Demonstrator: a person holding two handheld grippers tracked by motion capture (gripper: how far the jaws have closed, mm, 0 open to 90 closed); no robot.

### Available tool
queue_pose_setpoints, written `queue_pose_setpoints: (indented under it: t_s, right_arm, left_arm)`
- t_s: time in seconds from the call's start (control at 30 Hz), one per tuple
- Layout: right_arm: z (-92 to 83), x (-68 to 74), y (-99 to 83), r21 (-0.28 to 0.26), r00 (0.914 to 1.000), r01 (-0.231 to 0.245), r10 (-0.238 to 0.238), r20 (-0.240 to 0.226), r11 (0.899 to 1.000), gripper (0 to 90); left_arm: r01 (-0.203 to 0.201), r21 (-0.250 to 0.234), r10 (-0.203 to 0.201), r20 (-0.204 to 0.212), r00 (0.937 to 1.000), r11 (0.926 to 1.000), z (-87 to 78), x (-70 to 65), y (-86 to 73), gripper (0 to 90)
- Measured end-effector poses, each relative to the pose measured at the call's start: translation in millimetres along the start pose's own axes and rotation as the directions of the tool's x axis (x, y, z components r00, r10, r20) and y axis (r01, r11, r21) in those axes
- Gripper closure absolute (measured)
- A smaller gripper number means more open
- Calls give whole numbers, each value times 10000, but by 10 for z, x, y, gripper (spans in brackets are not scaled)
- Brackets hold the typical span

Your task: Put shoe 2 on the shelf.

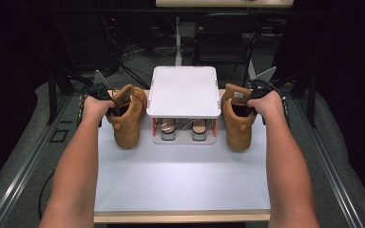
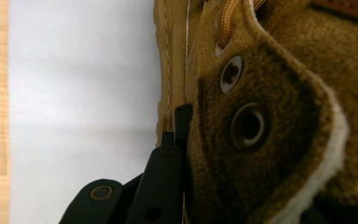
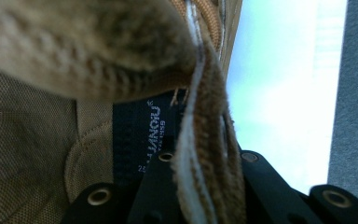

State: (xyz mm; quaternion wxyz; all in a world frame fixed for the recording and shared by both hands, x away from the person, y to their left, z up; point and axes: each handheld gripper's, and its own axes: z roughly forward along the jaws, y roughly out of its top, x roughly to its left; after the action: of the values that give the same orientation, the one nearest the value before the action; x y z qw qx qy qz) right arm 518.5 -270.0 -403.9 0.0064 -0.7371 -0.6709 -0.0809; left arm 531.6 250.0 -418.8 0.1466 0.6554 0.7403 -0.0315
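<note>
The far jaw of the left gripper point(image 2: 186, 140) is hidden behind the suede collar of the left boot point(image 2: 270, 140), which is cut off at three edges. In the right gripper view the label point(image 3: 142, 140) inside the right boot point(image 3: 205, 154) is partly covered and blurred — its small print cannot be read. Under the white shelf point(image 1: 184, 90) two shoes point(image 1: 183, 129) are seen only by their tips — too small to be told apart

Bright glare on tabletop point(image 1: 180, 180) — dark surroundings, blurry close-ups.

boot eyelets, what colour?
Dull brass-bronze metal rings on the tan suede boot; the eyelets show best in the left gripper view.
</note>
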Motion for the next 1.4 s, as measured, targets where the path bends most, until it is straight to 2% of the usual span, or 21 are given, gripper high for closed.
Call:
queue_pose_setpoints:
  t_s: [0.2, 0.3, 0.37, 0.53, 0.67, 0.87, 1.0, 1.13, 1.33, 1.4]
  right_arm:
    - [-249, 73, 25, -237, 10000, 11, -13, -74, 9997, 859]
    - [-374, 103, 32, -361, 10000, 17, -19, -50, 9993, 859]
    - [-466, 128, 38, -451, 10000, -10, 10, -2, 9990, 859]
    - [-666, 134, 43, -647, 9994, -292, 279, -215, 9975, 859]
    - [-844, 150, 41, -820, 9985, -453, 427, -337, 9956, 858]
    - [-1096, 214, 38, -1075, 9984, -520, 496, -252, 9928, 856]
    - [-1190, 252, 28, -1201, 9984, -534, 506, -266, 9913, 856]
    - [-1251, 272, 18, -1306, 9982, -551, 513, -325, 9899, 854]
    - [-1281, 279, 16, -1451, 9969, -694, 632, -474, 9870, 854]
    - [-1285, 291, 18, -1454, 9968, -701, 638, -481, 9869, 854]
  left_arm:
    - [-14, -359, 9, -125, 9999, 9994, -317, -71, 54, 854]
    - [136, -509, -132, 74, 9999, 9986, -473, -113, 70, 855]
    - [-17, -596, 23, 99, 9999, 9982, -582, -125, 77, 855]
    - [9, -895, -6, 34, 10000, 9960, -836, -188, 84, 855]
    - [32, -1095, -29, 30, 10000, 9940, -1005, -212, 95, 854]
    - [117, -1362, -119, -7, 9999, 9906, -1233, -268, 106, 850]
    - [241, -1452, -221, 156, 9996, 9891, -1298, -277, 96, 850]
    - [333, -1441, -295, 289, 9991, 9890, -1293, -285, 83, 849]
    - [221, -1371, -187, 258, 9995, 9903, -1247, -360, 86, 849]
    - [47, -1333, -17, 227, 9997, 9911, -1235, -398, 92, 849]
